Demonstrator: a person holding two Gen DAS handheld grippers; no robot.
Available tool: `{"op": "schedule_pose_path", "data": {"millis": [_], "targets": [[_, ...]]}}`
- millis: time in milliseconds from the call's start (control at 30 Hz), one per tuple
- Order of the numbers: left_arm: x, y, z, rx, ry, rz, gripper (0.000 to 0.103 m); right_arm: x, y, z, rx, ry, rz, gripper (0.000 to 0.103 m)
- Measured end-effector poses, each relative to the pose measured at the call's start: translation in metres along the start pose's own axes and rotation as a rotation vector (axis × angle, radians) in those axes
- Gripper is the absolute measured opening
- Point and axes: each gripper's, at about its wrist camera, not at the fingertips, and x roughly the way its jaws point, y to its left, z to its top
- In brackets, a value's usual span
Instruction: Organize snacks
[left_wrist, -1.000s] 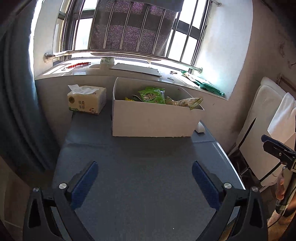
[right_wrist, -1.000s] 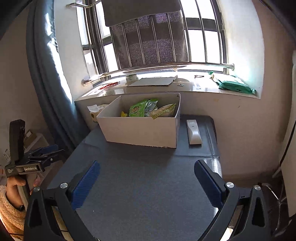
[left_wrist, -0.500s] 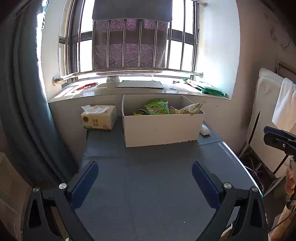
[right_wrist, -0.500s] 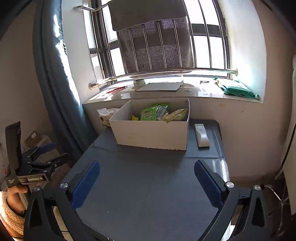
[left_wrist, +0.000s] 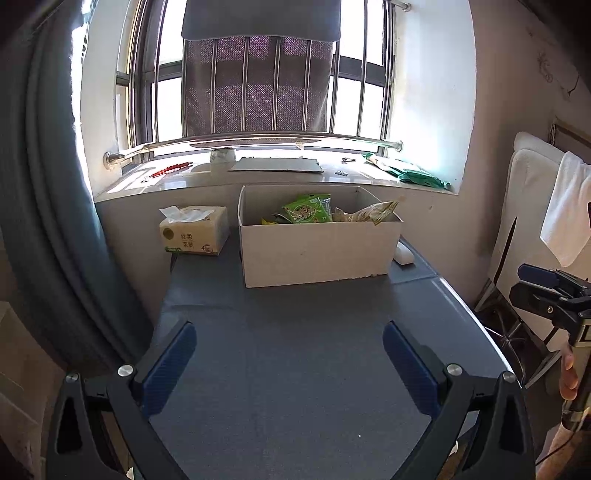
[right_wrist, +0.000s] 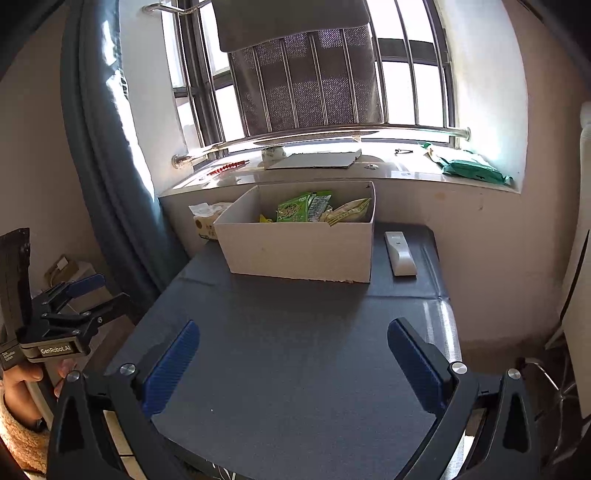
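Holding both grippers wide over the tabletop

You hold the left gripper (left_wrist: 290, 363) and right gripper (right_wrist: 293, 360) empty, fingers spread, above bare grey tabletop (left_wrist: 295, 369). At 12 o'clock, the cardboard box (left_wrist: 317, 247) holds the snack packets (left_wrist: 304, 210); the tissue box (left_wrist: 194, 230) sits at 11.

Black gripper (right_wrist: 293, 354) frames, blue ribbed pads (right_wrist: 171, 363), silver screws (right_wrist: 127, 368), fuzzy tan sleeve (right_wrist: 18, 439).

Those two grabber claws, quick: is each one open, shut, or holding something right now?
Left gripper: open, holding nothing.
Right gripper: open, holding nothing.
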Motion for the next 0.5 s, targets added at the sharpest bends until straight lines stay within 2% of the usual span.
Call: {"op": "schedule_pose_path", "data": {"millis": [500], "targets": [[0.0015,-0.0016,-0.0021,0.003,0.013,-0.004,0.103,0.0056,0.0006,-0.0087,0.003,0.025,0.0,0.103]]}}
